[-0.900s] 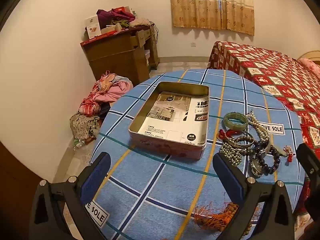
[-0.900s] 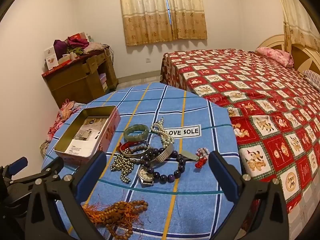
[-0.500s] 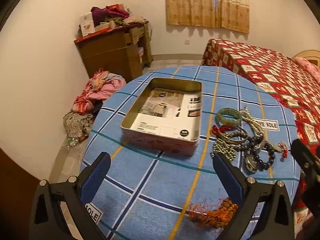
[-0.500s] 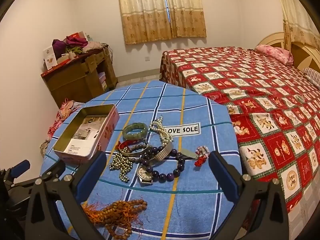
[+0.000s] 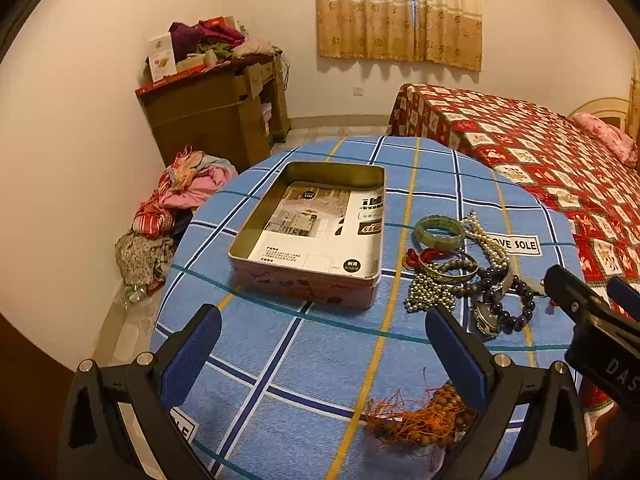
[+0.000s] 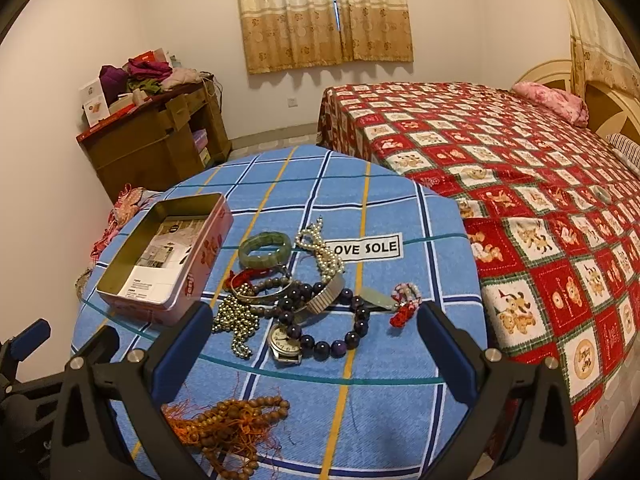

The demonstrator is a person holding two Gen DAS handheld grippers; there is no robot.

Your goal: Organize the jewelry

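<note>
Both tongs, left (image 5: pixel 322 354) and right (image 6: pixel 314 346), gape empty. The tangled pile (image 6: pixel 296 300), at three o'clock of the tin (image 6: pixel 168 256), might lift together and spill.

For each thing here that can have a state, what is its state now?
Tin box: lid off, only a printed sheet inside.
Left gripper: open, holding nothing.
Right gripper: open, holding nothing.
Green bangle: flat on the cloth, outside the box.
Watch: lying face up.
Curtain: drawn, with a narrow gap.
</note>
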